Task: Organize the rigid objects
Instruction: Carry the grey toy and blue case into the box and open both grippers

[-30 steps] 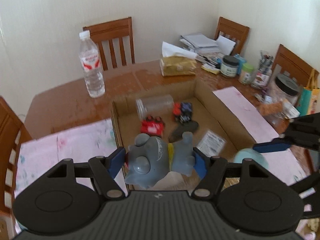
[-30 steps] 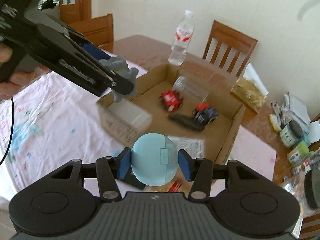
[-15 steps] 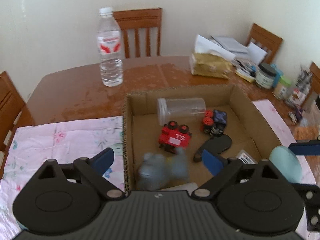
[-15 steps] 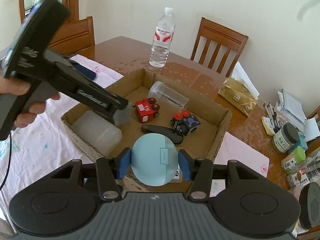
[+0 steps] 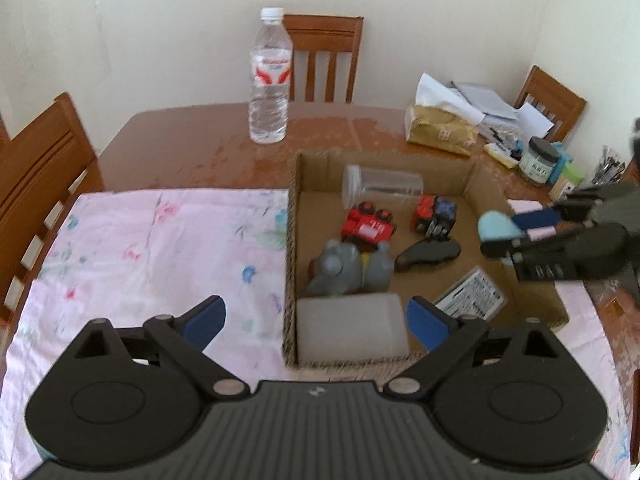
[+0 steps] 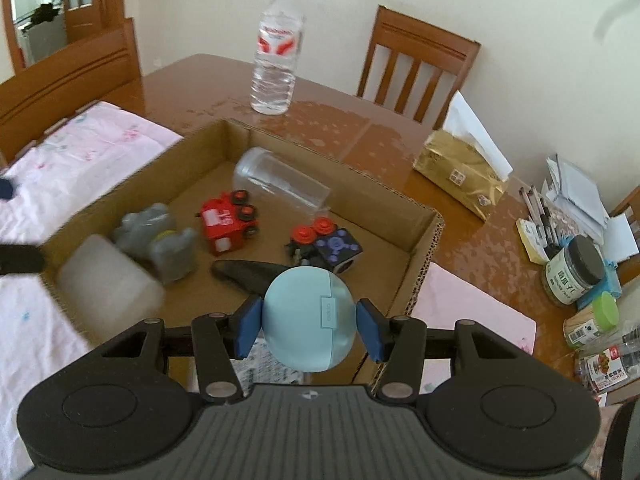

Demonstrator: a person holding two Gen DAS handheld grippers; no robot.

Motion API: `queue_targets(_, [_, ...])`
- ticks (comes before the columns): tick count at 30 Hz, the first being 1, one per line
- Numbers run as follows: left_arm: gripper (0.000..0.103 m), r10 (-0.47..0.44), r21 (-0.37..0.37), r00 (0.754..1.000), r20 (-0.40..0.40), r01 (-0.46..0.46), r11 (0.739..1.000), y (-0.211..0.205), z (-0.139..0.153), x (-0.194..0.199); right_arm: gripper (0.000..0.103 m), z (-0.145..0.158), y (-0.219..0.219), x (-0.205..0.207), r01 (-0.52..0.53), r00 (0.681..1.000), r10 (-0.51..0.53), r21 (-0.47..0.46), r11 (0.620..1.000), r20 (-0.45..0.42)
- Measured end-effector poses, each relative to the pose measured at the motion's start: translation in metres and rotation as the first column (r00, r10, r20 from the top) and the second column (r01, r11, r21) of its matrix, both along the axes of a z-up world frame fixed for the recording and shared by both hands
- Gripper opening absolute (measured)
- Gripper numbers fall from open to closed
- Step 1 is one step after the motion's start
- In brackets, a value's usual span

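The grey toy lies in the cardboard box, at 12 o'clock from your left hand-held gripper, whose jaws have just opened wide, empty. Your right hand-held gripper squeezes a blue round case.

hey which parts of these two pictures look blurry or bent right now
Left wrist view: the right gripper is smeared, walls bow at the edges. Right wrist view: the white container and grey toy are blurred; the blue case is sharp.

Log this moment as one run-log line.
left gripper: open, jaws just opened, empty | grey toy: in cardboard box | right gripper: shut on blue round case, over box
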State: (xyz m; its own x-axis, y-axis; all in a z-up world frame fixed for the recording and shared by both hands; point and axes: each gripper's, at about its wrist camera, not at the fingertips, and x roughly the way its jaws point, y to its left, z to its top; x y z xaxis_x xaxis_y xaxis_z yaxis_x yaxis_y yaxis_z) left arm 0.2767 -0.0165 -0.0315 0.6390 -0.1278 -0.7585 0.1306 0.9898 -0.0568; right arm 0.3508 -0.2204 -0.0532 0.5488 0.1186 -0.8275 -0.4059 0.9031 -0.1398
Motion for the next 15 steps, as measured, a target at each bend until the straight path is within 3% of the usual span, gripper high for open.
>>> queue_targets(6, [0.097,0.057,0.002,0.998,-0.024,-0.057,0.998,0.012,-0.004,-0.008,0.059,-0.013,-0.003,0.023,0.055,0.998,-0.055,-0.025,0.998,0.003])
queue_targets(8, [0.097,0.07,-0.005,0.997,-0.032,-0.07,0.998,0.015,-0.006,-0.009,0.078,-0.012,-0.003,0.024,0.065,0.997,-0.064,-0.031,0.997,0.032])
queue_targets(9, [0.097,0.073,-0.004,0.997,-0.032,-0.073,0.997,0.015,-0.007,-0.01,0.094,-0.01,-0.003,0.025,0.07,0.996,-0.069,-0.035,0.997,0.052])
queue_targets(10, [0.097,0.075,-0.002,0.997,-0.03,-0.075,0.997,0.015,-0.006,-0.01,0.1,-0.008,-0.003,0.024,0.069,0.996,-0.067,-0.028,0.997,0.066])
queue_targets(15, [0.097,0.057,-0.007,0.998,-0.021,-0.057,0.998,0.01,-0.003,-0.013,0.103,0.004,-0.005,0.019,0.059,0.995,-0.059,0.0,0.998,0.086])
